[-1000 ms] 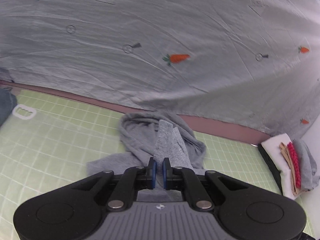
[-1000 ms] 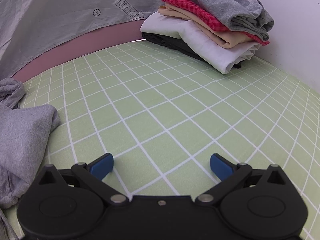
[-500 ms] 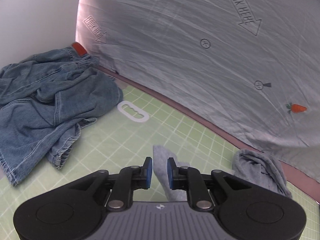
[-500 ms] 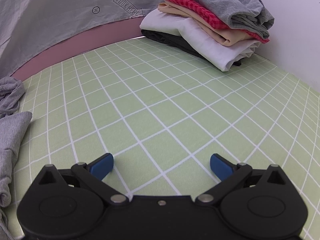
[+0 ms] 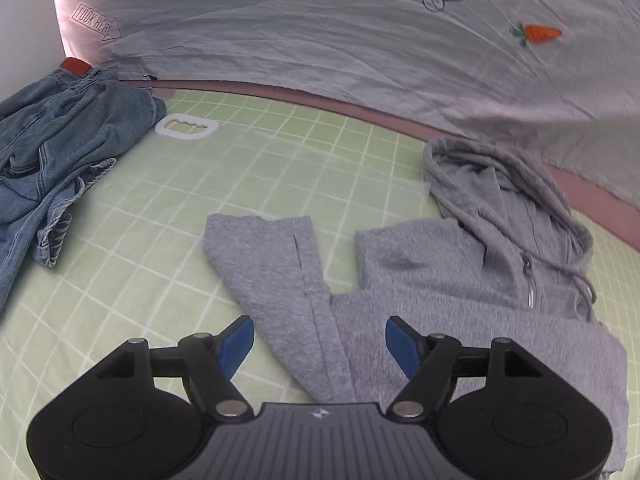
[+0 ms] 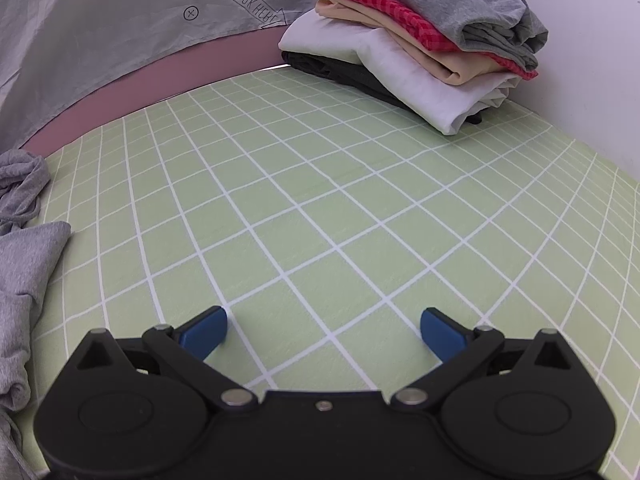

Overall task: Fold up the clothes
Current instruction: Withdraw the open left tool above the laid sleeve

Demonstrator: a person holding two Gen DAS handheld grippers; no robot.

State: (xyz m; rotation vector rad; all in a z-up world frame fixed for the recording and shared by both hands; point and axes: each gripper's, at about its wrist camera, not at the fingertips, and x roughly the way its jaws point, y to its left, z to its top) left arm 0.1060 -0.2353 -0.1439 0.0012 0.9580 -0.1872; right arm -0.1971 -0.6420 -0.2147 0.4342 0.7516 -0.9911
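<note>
Released a moment ago, the hoodie sleeve (image 5: 280,276) now lies lengthwise between the opening left gripper (image 5: 320,344), unpinched, while the right gripper (image 6: 323,330) hangs open well aside.

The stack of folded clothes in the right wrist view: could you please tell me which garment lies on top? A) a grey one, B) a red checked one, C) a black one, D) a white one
A: a grey garment lies on top of the stack of folded clothes, above the red checked, beige, white and black layers.
</note>
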